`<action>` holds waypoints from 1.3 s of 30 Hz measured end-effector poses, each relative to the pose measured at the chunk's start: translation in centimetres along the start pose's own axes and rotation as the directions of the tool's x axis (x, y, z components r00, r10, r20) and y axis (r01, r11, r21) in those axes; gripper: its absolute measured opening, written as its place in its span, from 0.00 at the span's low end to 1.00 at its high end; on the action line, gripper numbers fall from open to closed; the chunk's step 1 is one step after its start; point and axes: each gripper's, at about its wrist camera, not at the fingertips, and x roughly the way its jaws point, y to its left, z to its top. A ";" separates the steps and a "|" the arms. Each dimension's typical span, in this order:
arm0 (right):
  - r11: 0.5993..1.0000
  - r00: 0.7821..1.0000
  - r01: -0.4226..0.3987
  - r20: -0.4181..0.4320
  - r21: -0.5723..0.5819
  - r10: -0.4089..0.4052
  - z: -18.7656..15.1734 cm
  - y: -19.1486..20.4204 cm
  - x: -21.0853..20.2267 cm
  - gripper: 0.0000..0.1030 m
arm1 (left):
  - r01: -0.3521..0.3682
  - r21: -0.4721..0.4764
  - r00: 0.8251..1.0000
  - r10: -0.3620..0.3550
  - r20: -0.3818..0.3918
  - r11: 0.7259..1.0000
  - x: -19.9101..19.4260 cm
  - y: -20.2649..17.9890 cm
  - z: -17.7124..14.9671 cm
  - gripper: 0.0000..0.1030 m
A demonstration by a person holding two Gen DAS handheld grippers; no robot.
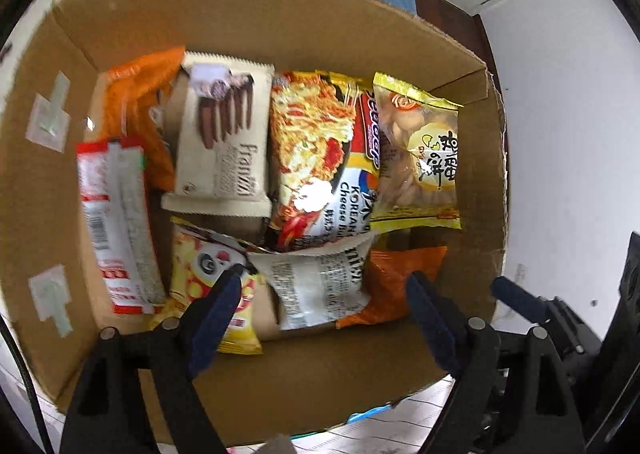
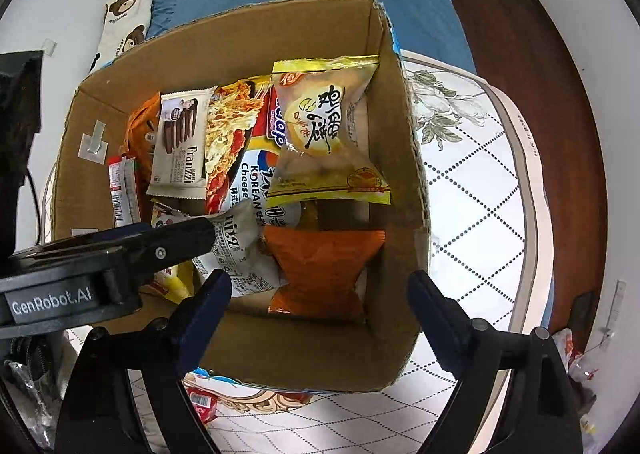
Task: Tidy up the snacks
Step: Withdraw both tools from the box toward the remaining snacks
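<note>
Cardboard box [image 1: 276,21] open, packed with snacks. Left gripper [image 1: 324,294] hangs over near end, jaws spread, nothing pinched; white packet [image 1: 320,286] lies flat between the fingers, below them, seemingly untouched, though blur makes contact hard to judge. Right gripper [image 2: 320,294] also spread and empty, straddling the box's near right corner; orange packet [image 2: 324,270] just beyond its fingers. Farther in: noodle pack [image 1: 316,157], Franzzi wafer pack [image 1: 224,137], yellow egg-cake bag [image 2: 328,133] lying on top. Red-white packet [image 1: 116,221] against left wall. Panda bag [image 1: 208,278] partly under left finger. Box sits on patterned mattress [image 2: 480,181].
</note>
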 end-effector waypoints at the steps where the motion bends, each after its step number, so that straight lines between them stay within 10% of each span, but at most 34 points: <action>1: 1.000 1.000 -0.003 0.006 0.006 0.003 -0.1 -0.1 -0.1 0.89 | -0.028 0.014 0.999 0.028 0.025 1.000 -0.4 -0.2 -0.3 0.81; 15: 0.999 0.988 -0.029 0.154 0.036 0.023 -3.6 0.7 -2.6 0.89 | -0.262 0.071 0.914 0.224 0.338 0.962 -6.6 0.4 -6.1 0.81; 25: 1.000 0.941 0.018 0.339 0.005 -0.018 -8.3 2.4 -7.1 0.89 | -0.317 0.063 0.813 0.237 0.532 0.946 -11.3 1.2 -12.4 0.81; 39: 0.997 0.891 -0.064 0.448 -0.036 0.073 -16.7 3.8 -13.2 0.89 | -0.300 0.086 0.776 0.191 0.601 0.950 -15.0 2.3 -20.7 0.81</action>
